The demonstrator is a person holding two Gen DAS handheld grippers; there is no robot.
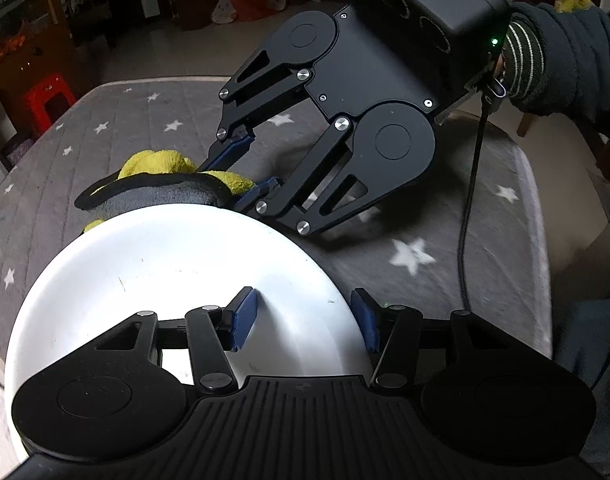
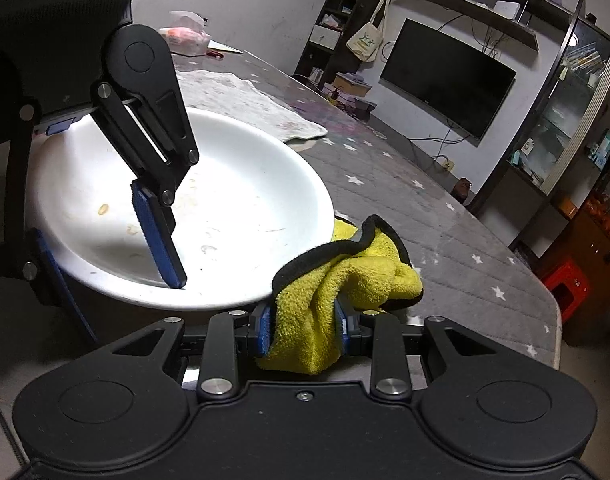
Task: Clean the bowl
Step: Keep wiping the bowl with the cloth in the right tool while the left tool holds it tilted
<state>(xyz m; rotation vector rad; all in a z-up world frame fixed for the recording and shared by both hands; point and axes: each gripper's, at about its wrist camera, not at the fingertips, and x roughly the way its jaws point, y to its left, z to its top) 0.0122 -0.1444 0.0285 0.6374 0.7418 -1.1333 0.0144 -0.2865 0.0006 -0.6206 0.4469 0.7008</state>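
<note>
A white bowl (image 1: 165, 272) (image 2: 245, 184) with a few dried food marks rests on the grey star-patterned table cover (image 1: 425, 208). My left gripper (image 1: 305, 318) (image 2: 133, 306) straddles the bowl's near rim, one blue pad inside and one outside. Its jaws stand wider than the wall, so it is open. My right gripper (image 2: 305, 328) (image 1: 245, 176) is shut on a yellow cloth with black edging (image 2: 345, 276) (image 1: 157, 164). The cloth hangs beside the bowl's outer rim, and the bowl hides its lower part in the left wrist view.
A person's dark sleeve (image 1: 565, 60) holds the right gripper, and a black cable (image 1: 469, 200) trails from it. A pale mat (image 2: 245, 96) and a pink bag (image 2: 185, 36) lie farther along the table. A red stool (image 1: 49, 100) stands past the table edge.
</note>
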